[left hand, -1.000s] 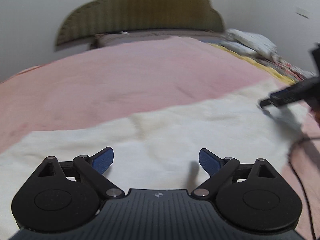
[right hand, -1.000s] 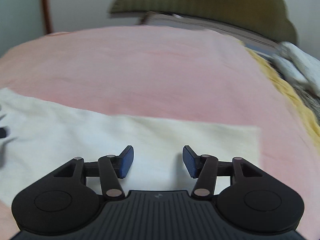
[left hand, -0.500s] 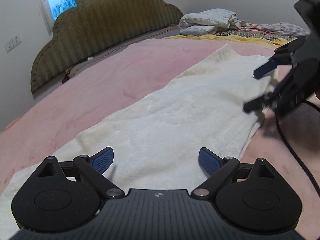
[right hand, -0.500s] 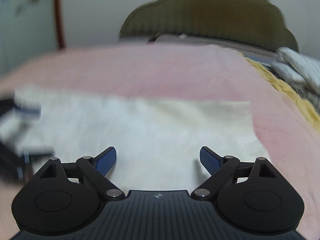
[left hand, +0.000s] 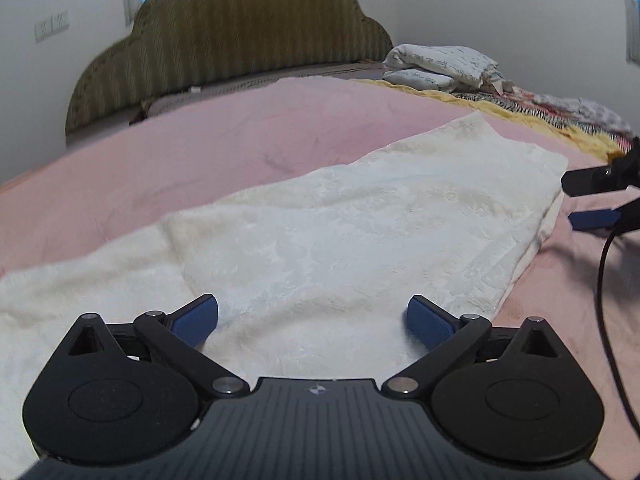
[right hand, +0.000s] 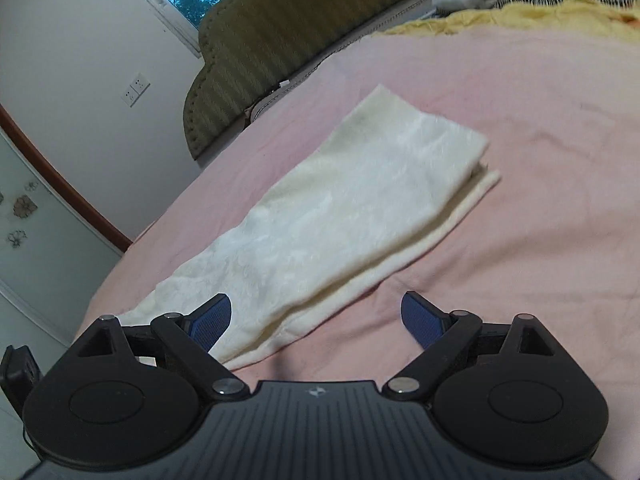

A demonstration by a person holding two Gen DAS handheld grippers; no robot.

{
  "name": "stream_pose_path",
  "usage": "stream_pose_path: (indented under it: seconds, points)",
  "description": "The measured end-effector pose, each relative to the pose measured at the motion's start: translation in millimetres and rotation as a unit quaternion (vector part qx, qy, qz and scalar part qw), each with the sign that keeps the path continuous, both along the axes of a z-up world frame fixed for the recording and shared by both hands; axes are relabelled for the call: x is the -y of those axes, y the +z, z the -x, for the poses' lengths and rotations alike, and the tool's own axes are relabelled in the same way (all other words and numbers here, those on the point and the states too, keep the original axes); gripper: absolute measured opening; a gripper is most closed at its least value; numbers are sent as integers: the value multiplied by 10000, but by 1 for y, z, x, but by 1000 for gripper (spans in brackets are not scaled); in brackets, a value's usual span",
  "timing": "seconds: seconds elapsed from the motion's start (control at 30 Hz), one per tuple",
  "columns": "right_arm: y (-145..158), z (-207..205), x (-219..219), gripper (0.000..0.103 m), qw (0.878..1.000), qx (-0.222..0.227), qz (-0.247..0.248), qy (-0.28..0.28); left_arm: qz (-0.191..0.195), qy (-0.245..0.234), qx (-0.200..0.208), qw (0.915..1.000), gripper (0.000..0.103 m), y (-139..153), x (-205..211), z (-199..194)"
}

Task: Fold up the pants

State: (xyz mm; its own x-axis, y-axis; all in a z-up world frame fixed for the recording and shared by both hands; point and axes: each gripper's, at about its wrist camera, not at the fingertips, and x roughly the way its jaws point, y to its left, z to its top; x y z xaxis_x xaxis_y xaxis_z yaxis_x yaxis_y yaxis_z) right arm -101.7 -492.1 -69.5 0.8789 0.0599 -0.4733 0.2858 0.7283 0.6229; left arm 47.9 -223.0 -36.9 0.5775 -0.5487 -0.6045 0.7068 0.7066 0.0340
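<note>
Pink bedspread point(right hand: 540, 128) around folded pants point(right hand: 340, 216)

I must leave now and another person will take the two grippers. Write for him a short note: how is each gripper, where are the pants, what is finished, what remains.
Left gripper: jaws open wide, having just opened further, nothing between them; it hangs low over the near end of the pants.
Right gripper: jaws open, having just been opening, holding nothing; the pants' long edge lies below its left finger.
Pants: cream, lying flat on the pink bedspread as one long strip, two layers showing at the far end.
Done: apparently folded lengthwise, leg on leg, and released.
Left: probably fold the strip across its length, then smooth it.
</note>
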Motion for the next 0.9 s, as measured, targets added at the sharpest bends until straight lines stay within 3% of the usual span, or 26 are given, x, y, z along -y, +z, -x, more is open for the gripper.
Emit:
stream_pose_path:
  seconds: [0.3,0.4,0.47,0.53,0.6,0.7,0.8,0.87,0.9]
  points:
    - [-13,-40,32,87,9957,569,-38,-735,82,20,-126,9999,103,-2,-1,-1]
    - [-19,-49,51,63,9916,673,-385,-1035,88,23,-137,9999,103,-2,-1,-1]
    - [-27,-56,67,33,9875,696,-690,-1234,88,23,-137,9999,103,-2,-1,-1]
    - [-36,-61,79,11,9844,637,-874,-1386,93,21,-140,9999,103,-2,-1,-1]
    - [-39,-63,84,7,9837,704,-976,-1339,107,23,-153,9998,103,-3,-1,-1]
    - [-28,-67,72,7,9892,539,-401,-1306,199,22,-212,9996,103,-2,-4,-3]
    - [-2,-70,46,7,9914,494,522,-1095,694,85,-482,9964,100,2,-17,-11]
    - [19,-75,20,7,9865,474,1345,-799,1428,268,-1047,9838,101,6,-34,-22]
    - [29,-78,5,7,9813,471,1754,-631,1849,320,-1450,9715,101,8,-42,-29]
